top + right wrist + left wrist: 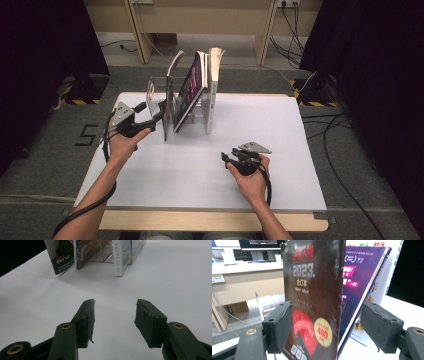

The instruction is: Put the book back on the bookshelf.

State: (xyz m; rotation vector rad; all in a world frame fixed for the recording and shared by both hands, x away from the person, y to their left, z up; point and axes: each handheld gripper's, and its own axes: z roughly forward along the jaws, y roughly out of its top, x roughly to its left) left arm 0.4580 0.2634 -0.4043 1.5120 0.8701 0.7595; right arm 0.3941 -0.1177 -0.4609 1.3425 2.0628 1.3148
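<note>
Three upright books (192, 90), two hand-held grippers (159, 116).

Overhead forward-down; jaw-level closeups; shared books (192, 90).

Left gripper (159, 118) reached forward from a raised left hand (125, 140), jaws spread wide, forearm angled in from the lower left. Right gripper (226, 159) rested low in the right hand (252, 180), jaws apart, nothing between them.

Three books (191, 90) upright in one clear rack (152, 92); two tongs, left (159, 118), right (226, 159).
</note>
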